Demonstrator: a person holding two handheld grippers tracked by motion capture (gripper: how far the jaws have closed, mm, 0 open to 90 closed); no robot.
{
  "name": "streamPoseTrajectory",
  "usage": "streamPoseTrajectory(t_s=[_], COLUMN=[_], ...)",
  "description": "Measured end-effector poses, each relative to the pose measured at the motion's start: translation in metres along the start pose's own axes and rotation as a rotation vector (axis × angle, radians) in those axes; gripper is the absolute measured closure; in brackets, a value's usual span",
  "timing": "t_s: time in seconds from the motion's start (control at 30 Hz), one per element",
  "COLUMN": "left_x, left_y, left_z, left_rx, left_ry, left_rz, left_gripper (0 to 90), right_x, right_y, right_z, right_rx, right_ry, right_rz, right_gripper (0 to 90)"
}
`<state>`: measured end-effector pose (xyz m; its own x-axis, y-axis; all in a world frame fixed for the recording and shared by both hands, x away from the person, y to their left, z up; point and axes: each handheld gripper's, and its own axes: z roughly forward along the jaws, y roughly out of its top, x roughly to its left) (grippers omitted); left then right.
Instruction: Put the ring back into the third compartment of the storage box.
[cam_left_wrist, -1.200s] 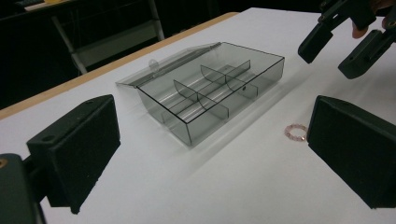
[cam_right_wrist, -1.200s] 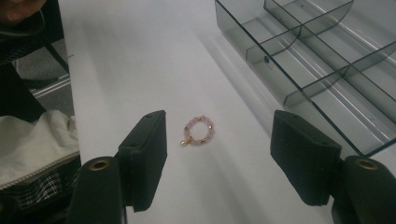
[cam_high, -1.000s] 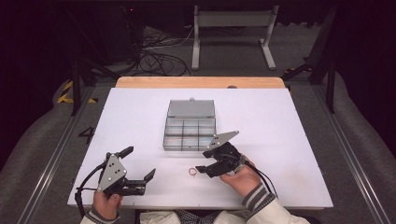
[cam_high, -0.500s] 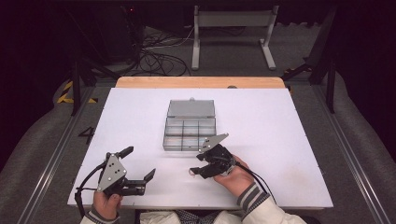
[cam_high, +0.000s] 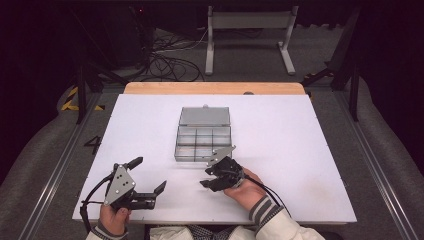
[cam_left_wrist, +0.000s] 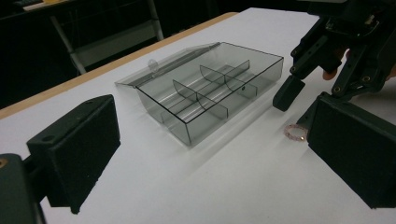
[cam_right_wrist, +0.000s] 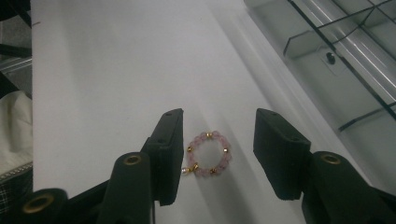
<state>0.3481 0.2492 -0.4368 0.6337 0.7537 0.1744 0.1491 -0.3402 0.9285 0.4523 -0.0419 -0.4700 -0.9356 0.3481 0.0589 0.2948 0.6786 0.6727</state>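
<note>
Pink beaded ring (cam_right_wrist: 208, 153) lies on the white table (cam_high: 300, 150) just before the clear compartment box (cam_high: 202, 140). My right hand-held gripper (cam_right_wrist: 217, 154) has dropped over it, jaws closing but not yet touching; my left hand-held gripper (cam_high: 150, 185) waits released.

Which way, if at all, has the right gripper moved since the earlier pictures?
Yes. The right gripper has shifted left and toward the table's near edge, away from the clear box, its jaws closing around the bead ring.
</note>
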Motion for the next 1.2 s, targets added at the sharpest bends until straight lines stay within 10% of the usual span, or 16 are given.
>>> streamPoseTrajectory(t_s=[1.2], left_x=[0.001], left_y=[0.000], left_z=[0.000], left_rx=[-0.001], left_ry=[-0.002], left_rz=[0.002], left_gripper=[3.2], right_x=[-0.001], right_y=[-0.002], right_z=[0.013], right_rx=[0.031], right_ry=[-0.025], right_rz=[-0.083], right_gripper=[85.8])
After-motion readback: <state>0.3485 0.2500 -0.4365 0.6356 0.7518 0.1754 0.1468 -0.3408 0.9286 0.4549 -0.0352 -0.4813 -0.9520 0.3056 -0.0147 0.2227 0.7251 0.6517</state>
